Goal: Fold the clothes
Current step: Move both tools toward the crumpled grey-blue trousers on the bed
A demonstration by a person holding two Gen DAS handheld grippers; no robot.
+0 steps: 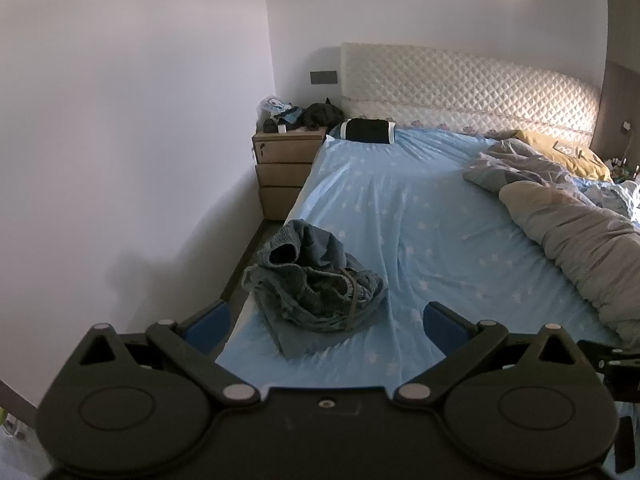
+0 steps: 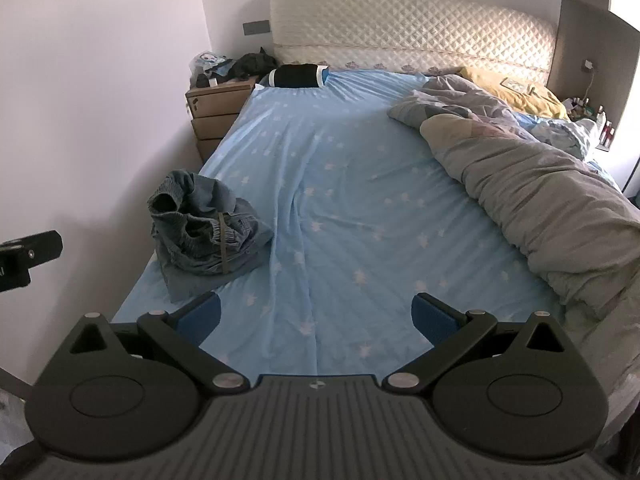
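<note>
A crumpled pile of grey-blue clothes (image 1: pixel 316 284) with an elastic waistband lies near the left edge of the bed, on the light blue starred sheet (image 1: pixel 420 224). My left gripper (image 1: pixel 326 320) hovers just short of the pile, open, with nothing between its blue pads. In the right wrist view the same clothes pile (image 2: pixel 204 232) sits left of and beyond my right gripper (image 2: pixel 316 314), which is open and empty above the sheet (image 2: pixel 340 200). Part of the left gripper's body (image 2: pixel 24 256) shows at the left edge.
A rumpled grey duvet (image 2: pixel 540 184) covers the bed's right side, with a yellow pillow (image 2: pixel 516 92) behind it. A black bolster (image 2: pixel 298 76) lies by the quilted headboard (image 2: pixel 412 32). A wooden nightstand (image 2: pixel 212 116) with clutter stands at the far left, beside the white wall.
</note>
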